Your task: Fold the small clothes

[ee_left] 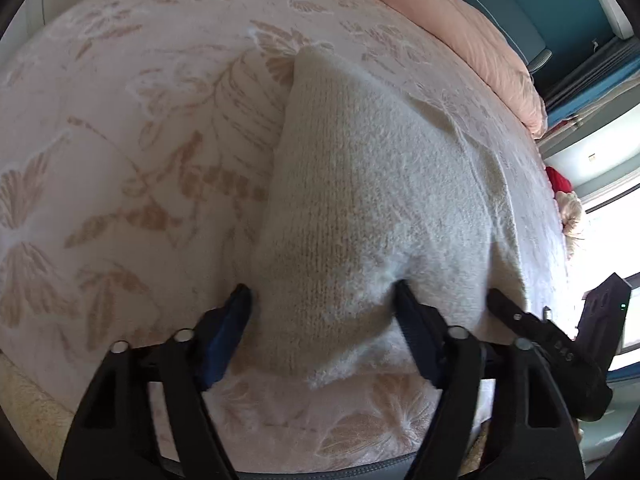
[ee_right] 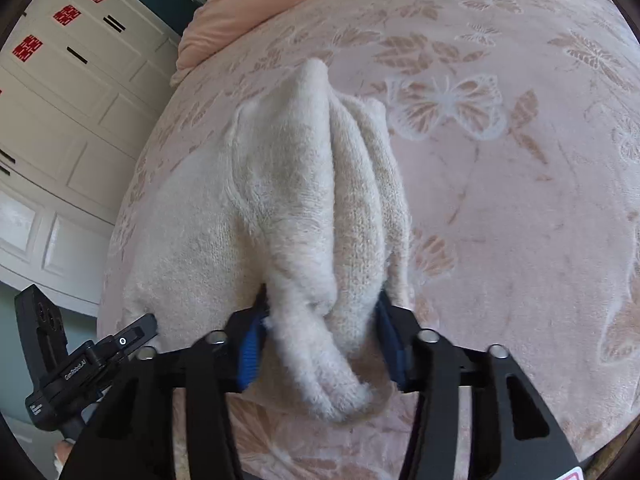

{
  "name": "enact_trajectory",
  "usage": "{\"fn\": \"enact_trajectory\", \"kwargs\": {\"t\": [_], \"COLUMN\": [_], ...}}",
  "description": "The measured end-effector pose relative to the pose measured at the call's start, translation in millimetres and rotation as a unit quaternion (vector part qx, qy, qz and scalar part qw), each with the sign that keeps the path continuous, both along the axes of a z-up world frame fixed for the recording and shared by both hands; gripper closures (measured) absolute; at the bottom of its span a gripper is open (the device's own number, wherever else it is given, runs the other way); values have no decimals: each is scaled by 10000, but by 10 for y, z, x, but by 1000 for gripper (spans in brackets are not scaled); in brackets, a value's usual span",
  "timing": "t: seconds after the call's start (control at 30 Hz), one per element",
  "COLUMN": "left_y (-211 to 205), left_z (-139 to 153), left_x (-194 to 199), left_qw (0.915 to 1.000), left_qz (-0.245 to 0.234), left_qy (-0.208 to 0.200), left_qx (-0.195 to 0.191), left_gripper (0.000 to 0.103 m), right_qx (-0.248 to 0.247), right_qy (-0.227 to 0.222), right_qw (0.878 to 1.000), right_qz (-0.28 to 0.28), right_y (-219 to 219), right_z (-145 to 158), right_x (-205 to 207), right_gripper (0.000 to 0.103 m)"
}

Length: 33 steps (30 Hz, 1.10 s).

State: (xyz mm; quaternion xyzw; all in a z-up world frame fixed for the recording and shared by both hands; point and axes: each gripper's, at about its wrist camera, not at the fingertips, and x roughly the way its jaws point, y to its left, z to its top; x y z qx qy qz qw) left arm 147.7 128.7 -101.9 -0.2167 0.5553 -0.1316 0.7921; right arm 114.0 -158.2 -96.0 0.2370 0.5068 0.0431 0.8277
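Right gripper (ee_right: 322, 334): jaws clamped on a bunched end of the cream knit garment (ee_right: 280, 200), blue pads pressed into the wool on both sides, loose tail hanging out below the pinch. Left gripper (ee_left: 320, 316): jaws apart, straddling the near edge of the same garment (ee_left: 360, 208). The left pad sits just off the cloth on the blanket; the right one dents the fuzz, so I'd call it contact, not a grip.

Garment lies on the bed's pink floral blanket (ee_left: 120, 160), straight ahead of both tools, long axis running away from me toward the peach pillow (ee_left: 480, 40). Both hands are at the near end, side by side: the right tool's finger shows at the edge of the left view, the left tool's at the edge of the right view.

My read: next fold carries the near end forward along that axis, and the left needs a real bite first.

Hard to make out: which layers are in the right pinch, what kind of garment it is, where the far hem ends. The near bed edge is cut off by my tools.
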Motion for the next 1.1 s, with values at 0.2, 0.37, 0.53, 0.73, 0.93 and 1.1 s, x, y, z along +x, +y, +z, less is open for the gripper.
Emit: {"fn": "enact_trajectory", "kwargs": {"t": [0.2, 0.37, 0.53, 0.73, 0.93, 1.1], "left_y": [-42, -253, -110, -307, -523, -565], "left_z": [495, 0, 338, 353, 341, 317], "left_x": [-105, -152, -339, -299, -370, -346], "left_qw": [9983, 9967, 9957, 9826, 9658, 9608], "left_qz": [-313, -558, -398, -564, -799, -851], "left_qy": [-458, -97, -401, -567, -744, -740], "left_qx": [-165, 587, 734, 1675, 2353, 2534], "left_gripper": [67, 59, 57, 57, 57, 56], "right_qx": [-372, -693, -842, -1663, -1490, -1573], "right_qy": [-882, -20, -694, 94, -326, 434], "right_qw": [9949, 9969, 9940, 9845, 9878, 9854], "right_qz": [306, 375, -120, 552, 317, 489], "right_y": [-62, -116, -126, 182, 204, 159], "right_z": [723, -99, 569, -7, 414, 2], "right_x": [-123, -198, -490, -295, -411, -232], "right_gripper": [84, 72, 76, 103, 103, 103]}}
